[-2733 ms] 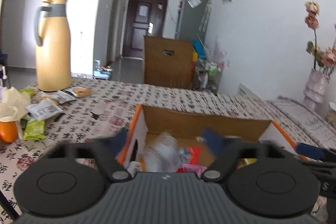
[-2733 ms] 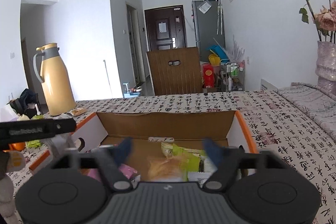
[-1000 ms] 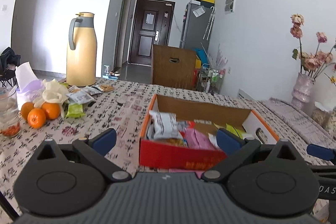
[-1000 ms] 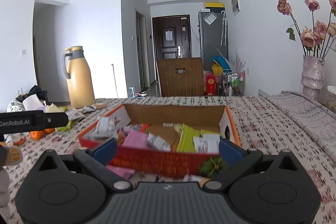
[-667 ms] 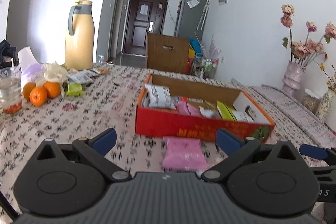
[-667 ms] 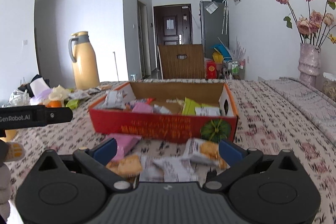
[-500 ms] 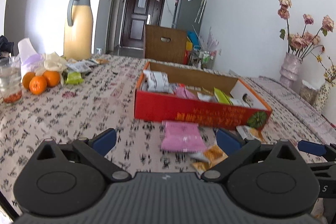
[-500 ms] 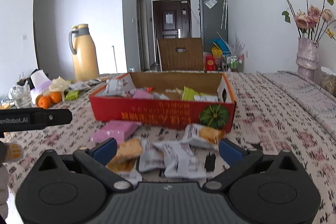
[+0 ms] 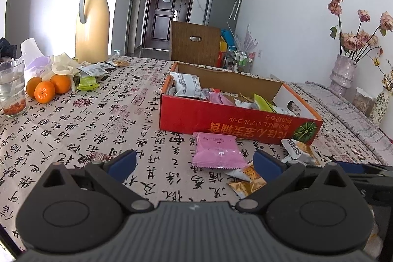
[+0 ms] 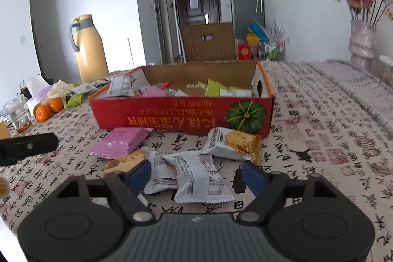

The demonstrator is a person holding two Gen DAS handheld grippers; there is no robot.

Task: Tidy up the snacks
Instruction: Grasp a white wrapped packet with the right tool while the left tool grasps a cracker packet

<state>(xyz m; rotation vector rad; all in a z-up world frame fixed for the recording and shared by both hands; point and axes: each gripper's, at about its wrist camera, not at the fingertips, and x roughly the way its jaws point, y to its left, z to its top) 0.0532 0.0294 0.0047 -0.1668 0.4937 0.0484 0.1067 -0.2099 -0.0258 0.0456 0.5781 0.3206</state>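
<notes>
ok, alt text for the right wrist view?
The right claw, its jaws just closing, straddles a white snack packet without pressing it. More packets and a pink one lie before a red box of snacks on a calligraphy-print tablecloth.

Box point(image 10: 181, 114) on the tablecloth point(image 10: 319, 139), snack packets point(image 10: 199, 176) before it, thermos point(image 10: 89, 50) and oranges point(image 10: 48, 108) far left behind
</notes>
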